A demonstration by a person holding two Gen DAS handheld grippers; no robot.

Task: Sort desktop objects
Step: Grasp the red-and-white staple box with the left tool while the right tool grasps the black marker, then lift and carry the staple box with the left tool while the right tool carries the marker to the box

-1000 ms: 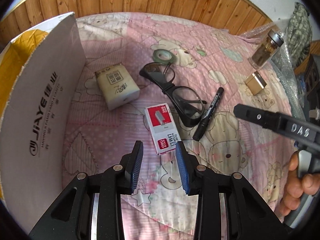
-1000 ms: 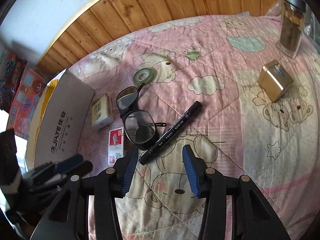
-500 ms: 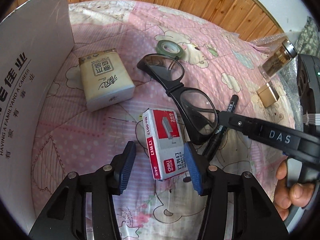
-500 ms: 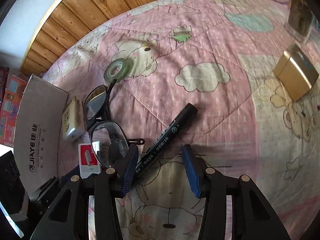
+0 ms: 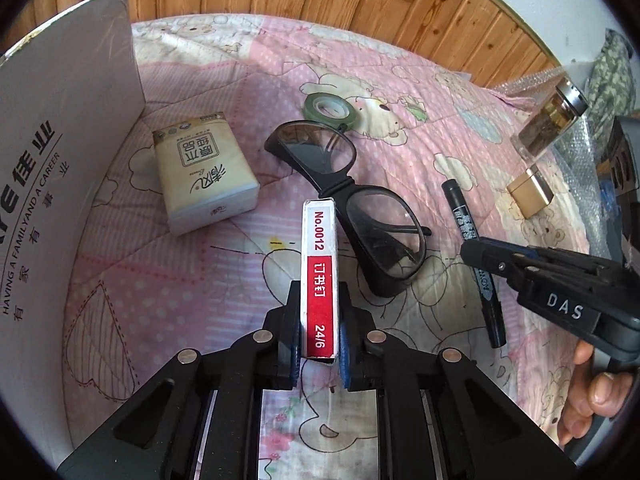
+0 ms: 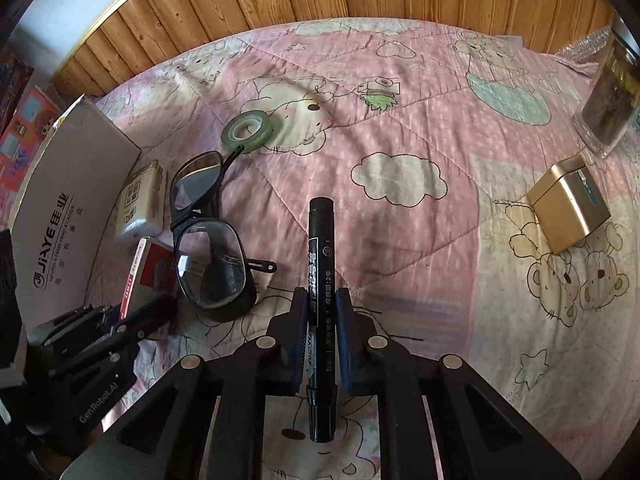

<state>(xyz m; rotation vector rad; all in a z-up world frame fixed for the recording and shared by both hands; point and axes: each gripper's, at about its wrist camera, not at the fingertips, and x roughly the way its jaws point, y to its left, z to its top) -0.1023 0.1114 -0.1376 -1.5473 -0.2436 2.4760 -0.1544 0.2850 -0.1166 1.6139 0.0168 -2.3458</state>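
Note:
A red and white staple box (image 5: 320, 276) stands on its narrow edge on the pink quilt, and my left gripper (image 5: 320, 344) is shut on its near end. My right gripper (image 6: 322, 312) is shut on a black marker (image 6: 320, 248) that runs straight along its fingers, cap end pointing away. In the left wrist view the right gripper (image 5: 480, 254) clamps the marker (image 5: 464, 216) just right of black-framed glasses (image 5: 352, 208). In the right wrist view the left gripper (image 6: 132, 308) holds the staple box (image 6: 154, 272) beside the glasses (image 6: 208, 240).
A white cardboard box (image 5: 60, 160) stands at the left. A tissue pack (image 5: 204, 176), a green tape roll (image 5: 328, 108), a gold box (image 6: 568, 204) and a glass bottle (image 6: 608, 112) lie on the quilt (image 6: 400, 120). A person's hand (image 5: 596, 392) grips the right tool.
Both grippers sank toward the quilt and closed. The left one took hold of the staple box, now tipped on edge. The right one clamped the marker, now lined up with its fingers.

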